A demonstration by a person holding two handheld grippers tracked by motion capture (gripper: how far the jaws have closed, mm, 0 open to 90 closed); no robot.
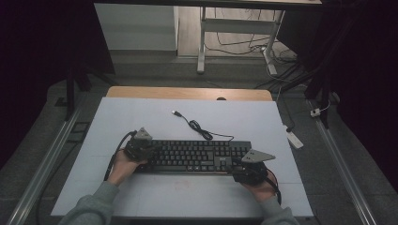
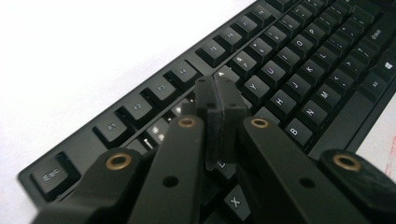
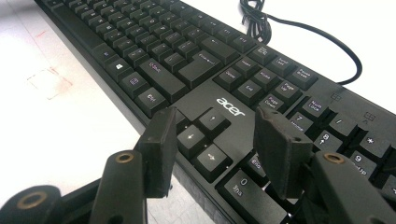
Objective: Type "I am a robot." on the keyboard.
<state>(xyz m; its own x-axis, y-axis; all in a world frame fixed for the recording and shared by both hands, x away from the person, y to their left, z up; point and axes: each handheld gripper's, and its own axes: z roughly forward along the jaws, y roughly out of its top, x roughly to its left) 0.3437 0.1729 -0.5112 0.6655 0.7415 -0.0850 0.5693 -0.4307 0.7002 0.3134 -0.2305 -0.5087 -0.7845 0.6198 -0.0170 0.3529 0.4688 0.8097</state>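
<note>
Keyboard (image 2: 299, 70) under closed left claw (image 2: 219, 100)

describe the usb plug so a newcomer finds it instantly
On the white table, a black keyboard lies near the front edge. Its black cable snakes away from the keyboard's back edge. The plug is the small tip at the cable's loose far end, alone on bare tabletop.

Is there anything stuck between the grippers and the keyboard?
Nothing visible. The left gripper, shut, hangs right over the keyboard keys at its left end. The right gripper, open, sits over the arrow keys. The cable lies behind the keyboard, out of the way.
</note>
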